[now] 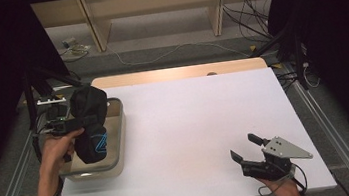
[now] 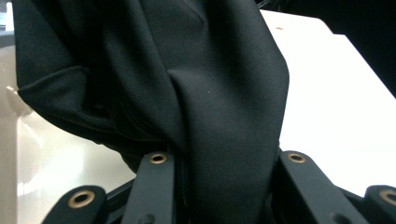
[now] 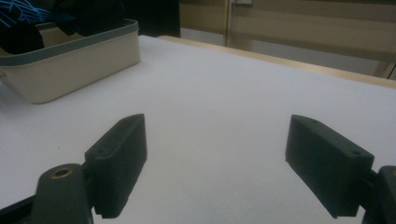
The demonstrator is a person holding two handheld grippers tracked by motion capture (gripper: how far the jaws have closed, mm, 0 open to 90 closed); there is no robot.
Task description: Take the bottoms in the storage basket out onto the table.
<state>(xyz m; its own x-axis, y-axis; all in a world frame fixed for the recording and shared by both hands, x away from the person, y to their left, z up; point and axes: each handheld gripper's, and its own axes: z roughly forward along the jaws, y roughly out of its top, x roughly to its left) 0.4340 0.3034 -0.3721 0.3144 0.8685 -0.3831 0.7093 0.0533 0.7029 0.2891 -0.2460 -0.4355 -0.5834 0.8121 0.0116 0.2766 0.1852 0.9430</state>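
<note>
High view: the left gripper (image 1: 76, 123) holds a black garment (image 1: 89, 124) at the 9 o'clock side of the white surface (image 1: 196, 125). The jaws are clamped on the cloth near its middle. The garment hangs above the beige bin (image 1: 116, 135), its lower end bearing a blue print and apparently still inside the rim. Long axis: roughly 12 to 6 o'clock in this view, drooping at both ends. The right gripper (image 1: 243, 148) rests near 5 o'clock, jaws spread wide, holding nothing.

Left gripper view: a thick fold of black garment (image 2: 224, 116) runs upward between the two jaws, pinched firm.

Right gripper view: the jaws stand wide over bare surface (image 3: 224, 107); the bin (image 3: 70, 65) sits at 10 o'clock.

Progress, as judged: pickup done; clearing the bin and laying the garment down remain
</note>
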